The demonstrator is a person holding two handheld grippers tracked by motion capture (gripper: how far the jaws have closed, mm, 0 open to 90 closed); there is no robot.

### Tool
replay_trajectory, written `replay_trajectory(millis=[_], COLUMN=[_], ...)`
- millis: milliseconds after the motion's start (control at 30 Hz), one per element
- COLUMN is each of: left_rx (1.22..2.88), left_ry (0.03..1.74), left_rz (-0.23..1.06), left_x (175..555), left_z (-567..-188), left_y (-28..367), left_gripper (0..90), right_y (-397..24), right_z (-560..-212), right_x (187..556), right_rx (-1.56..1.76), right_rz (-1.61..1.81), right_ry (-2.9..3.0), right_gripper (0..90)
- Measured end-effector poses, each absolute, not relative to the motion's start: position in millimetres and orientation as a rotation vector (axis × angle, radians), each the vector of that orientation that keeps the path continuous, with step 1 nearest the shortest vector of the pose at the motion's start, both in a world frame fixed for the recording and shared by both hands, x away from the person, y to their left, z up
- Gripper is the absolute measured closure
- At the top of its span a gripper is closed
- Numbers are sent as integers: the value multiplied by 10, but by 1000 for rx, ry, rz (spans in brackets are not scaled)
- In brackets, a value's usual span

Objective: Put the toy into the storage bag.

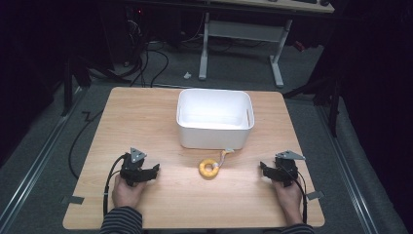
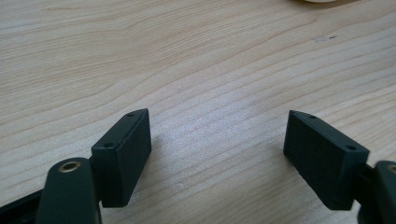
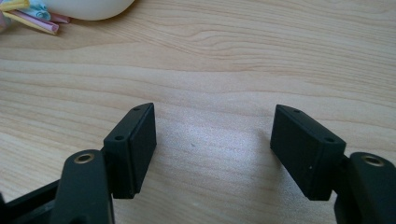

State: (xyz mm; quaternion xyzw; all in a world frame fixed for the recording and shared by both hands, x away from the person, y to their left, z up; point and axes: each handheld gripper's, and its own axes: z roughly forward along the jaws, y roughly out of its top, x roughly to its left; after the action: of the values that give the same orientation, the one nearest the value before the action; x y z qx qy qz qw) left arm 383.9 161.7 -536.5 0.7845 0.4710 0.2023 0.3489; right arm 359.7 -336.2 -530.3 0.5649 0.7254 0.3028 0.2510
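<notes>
A yellow ring point(image 1: 209, 168) lies on the wooden table point(image 1: 146, 112) just in front of a white tub point(image 1: 214, 118), with a few coloured strips point(image 1: 226, 155) between them. My left gripper point(image 1: 155, 169) rests low on the table to the ring's left, held in a hand. My right gripper point(image 1: 262, 168) rests to the ring's right. In the left gripper view my left gripper point(image 2: 217, 156) stands open over bare wood. In the right gripper view my right gripper point(image 3: 212, 149) is open too, with the tub's rounded corner point(image 3: 88, 8) and the coloured strips point(image 3: 32, 16) at the top left.
The tub looks empty inside. Behind the table stand a white desk frame point(image 1: 241, 44) and loose cables point(image 1: 146, 58) on the grey floor. Tape marks point(image 1: 72, 199) sit at the table's front corners.
</notes>
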Motion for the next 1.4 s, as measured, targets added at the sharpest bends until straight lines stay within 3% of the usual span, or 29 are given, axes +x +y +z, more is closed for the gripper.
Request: replay_trajectory(millis=[1400], left_rx=[2041], left_ry=[1229], left_rz=[515], left_x=[3842], left_z=[-5363], left_y=[1621], left_gripper=[190], right_y=[-3363], right_z=[-5303], right_x=[3599], right_rx=[1541], right_rz=[825], right_ry=[1973], right_gripper=[315])
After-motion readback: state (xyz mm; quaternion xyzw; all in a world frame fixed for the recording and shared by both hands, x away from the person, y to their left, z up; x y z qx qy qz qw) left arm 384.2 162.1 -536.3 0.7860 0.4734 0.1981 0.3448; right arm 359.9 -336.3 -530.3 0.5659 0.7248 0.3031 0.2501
